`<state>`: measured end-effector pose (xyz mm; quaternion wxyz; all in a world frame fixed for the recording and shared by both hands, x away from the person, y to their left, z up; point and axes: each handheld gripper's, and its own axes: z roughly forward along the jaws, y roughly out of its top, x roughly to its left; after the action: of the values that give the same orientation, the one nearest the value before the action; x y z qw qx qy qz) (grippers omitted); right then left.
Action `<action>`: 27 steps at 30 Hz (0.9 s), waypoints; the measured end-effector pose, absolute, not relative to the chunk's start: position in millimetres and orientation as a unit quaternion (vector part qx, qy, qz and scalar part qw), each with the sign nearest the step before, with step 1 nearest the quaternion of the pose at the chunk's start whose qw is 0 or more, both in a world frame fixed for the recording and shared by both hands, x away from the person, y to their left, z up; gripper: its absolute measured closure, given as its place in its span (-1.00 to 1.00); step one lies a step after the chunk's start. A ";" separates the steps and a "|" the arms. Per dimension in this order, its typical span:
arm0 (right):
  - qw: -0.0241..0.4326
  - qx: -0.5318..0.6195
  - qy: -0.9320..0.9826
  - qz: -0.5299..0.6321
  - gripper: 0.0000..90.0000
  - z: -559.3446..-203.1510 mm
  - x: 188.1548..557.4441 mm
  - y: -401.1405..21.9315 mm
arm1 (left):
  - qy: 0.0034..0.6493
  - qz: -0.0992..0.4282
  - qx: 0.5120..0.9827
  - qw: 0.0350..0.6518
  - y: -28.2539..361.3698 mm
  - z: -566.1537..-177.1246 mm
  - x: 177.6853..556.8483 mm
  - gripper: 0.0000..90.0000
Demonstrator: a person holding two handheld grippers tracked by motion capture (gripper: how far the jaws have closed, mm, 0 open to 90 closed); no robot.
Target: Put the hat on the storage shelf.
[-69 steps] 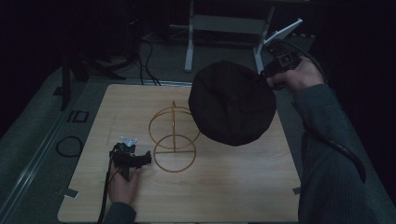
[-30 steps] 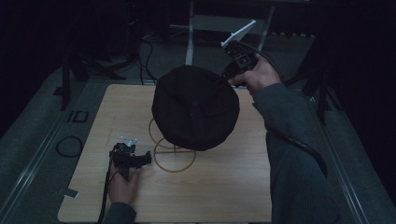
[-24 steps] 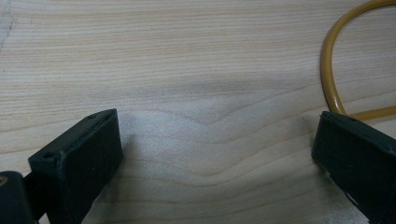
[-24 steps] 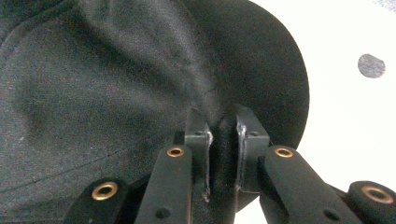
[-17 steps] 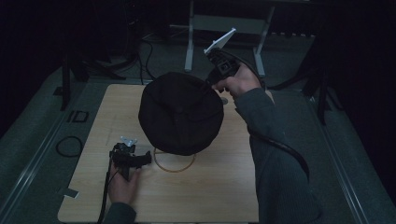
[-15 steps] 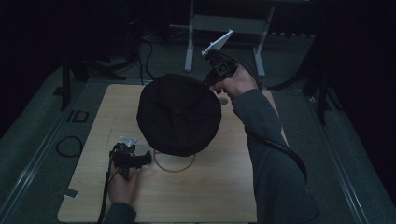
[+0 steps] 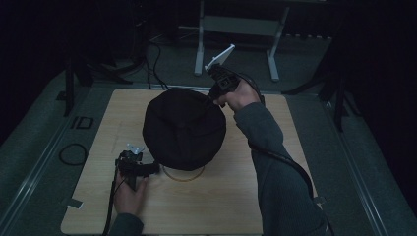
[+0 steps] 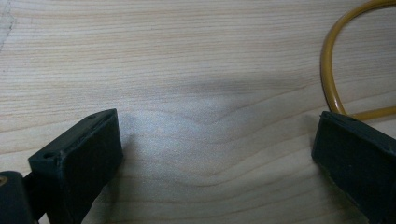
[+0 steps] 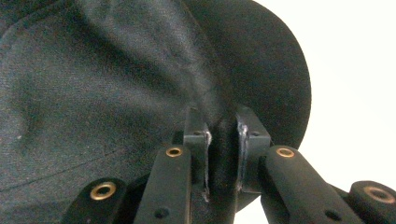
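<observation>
The left tongs (image 7: 153, 168) lie low on the surface (image 7: 98, 128), near its front-left corner, with a hand (image 7: 129, 194) behind them. In the left gripper view the two black jaws stand wide apart with bare wood grain between them and nothing gripped. Just beside the jaw at the right of that view curves a yellow wire ring (image 8: 329, 70), part of a stand; its far side is cut off by the frame edge.

In the high view, just right of the left tongs, a short arc of that yellow wire ring (image 7: 184, 178) peeks out at the surface's middle. The rest of the stand is hidden beneath a black cap (image 7: 183, 129), which hangs over the middle of the surface and covers the ring from above. Whether the cap touches the wire cannot be told in the dim light.

At the cap's far right edge, toward the back edge of the surface, the right tongs (image 7: 210, 98) are clamped on the cap. In the right gripper view the jaws are pressed together on a fold of black cap (image 9: 116, 70) fabric, the dark cloth spreading away up and left. The right hand (image 7: 240, 96) and sleeve reach in from the front-right.
</observation>
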<state>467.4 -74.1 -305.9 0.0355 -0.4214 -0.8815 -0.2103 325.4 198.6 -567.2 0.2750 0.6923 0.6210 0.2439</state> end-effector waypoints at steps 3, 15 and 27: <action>0.032 -0.422 -0.880 -0.213 0.72 -308.7 468.0 -73.1 | 0.622 0.244 0.691 0.277 198.3 -567.5 325.5 -0.97; 0.033 -0.425 -0.880 -0.212 0.63 -321.9 470.2 -69.5 | 0.621 0.244 0.692 0.275 198.5 -567.3 325.4 -0.97; 0.033 -0.428 -0.875 -0.223 0.48 -324.7 472.3 -75.6 | 0.621 0.245 0.692 0.276 198.5 -567.4 325.4 -0.97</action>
<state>472.3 -75.6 -324.7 0.0327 -0.4276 -0.8753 -0.2234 325.4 198.5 -567.4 0.2756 0.6917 0.6210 0.2448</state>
